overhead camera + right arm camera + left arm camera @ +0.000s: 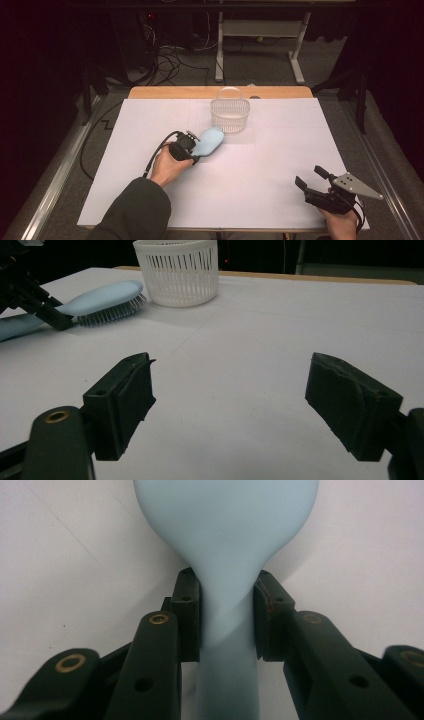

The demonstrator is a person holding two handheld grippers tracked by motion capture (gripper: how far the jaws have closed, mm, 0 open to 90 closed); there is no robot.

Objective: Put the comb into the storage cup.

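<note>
Left gripper clamped on light-blue hairbrush handle, bristles down, head aimed toward basket; right gripper wide open, empty.

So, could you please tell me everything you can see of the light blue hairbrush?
The hairbrush is light blue, matte and smooth like plastic, with an oval head narrowing into a slim handle. It lies bristles down on the white table, its head beside the white basket. The left gripper is shut on its neck, pads pressing both sides.
</note>
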